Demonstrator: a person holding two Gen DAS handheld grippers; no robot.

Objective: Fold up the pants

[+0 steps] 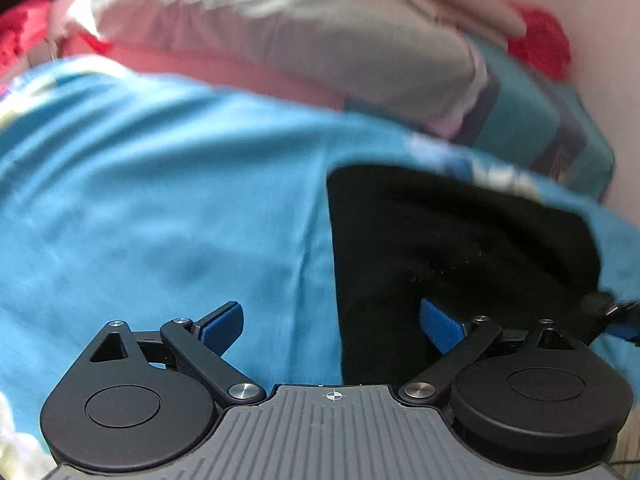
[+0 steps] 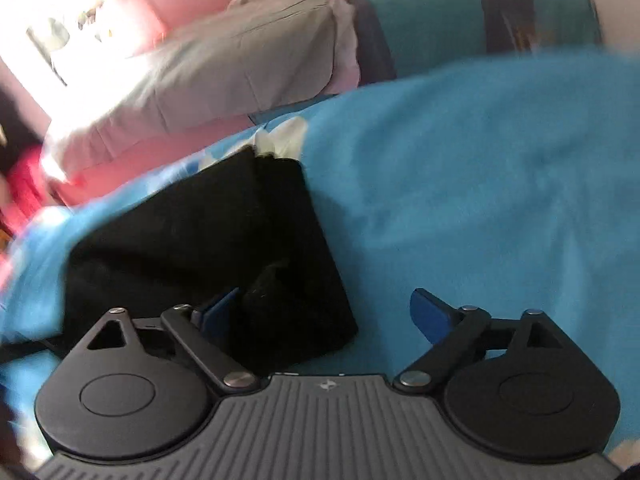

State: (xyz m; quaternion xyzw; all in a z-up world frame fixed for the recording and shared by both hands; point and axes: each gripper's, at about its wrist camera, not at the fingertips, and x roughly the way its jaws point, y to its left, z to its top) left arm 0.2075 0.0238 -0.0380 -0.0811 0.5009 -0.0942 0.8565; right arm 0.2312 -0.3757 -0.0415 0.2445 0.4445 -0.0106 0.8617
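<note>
The black pants (image 1: 452, 248) lie folded into a compact block on a blue bedsheet (image 1: 160, 208). In the left wrist view they sit right of centre, and my left gripper (image 1: 332, 322) is open over their left edge, holding nothing. In the right wrist view the pants (image 2: 200, 240) lie left of centre. My right gripper (image 2: 326, 312) is open and empty, with its left finger over the pants' near right corner. Both views are motion-blurred.
A grey pillow (image 1: 288, 36) on pink bedding lies beyond the pants, also in the right wrist view (image 2: 224, 68). A teal and purple striped pillow (image 2: 460, 12) lies at the back. Red fabric (image 1: 540, 36) sits by the wall. Open blue sheet (image 2: 480, 200) spreads to the right.
</note>
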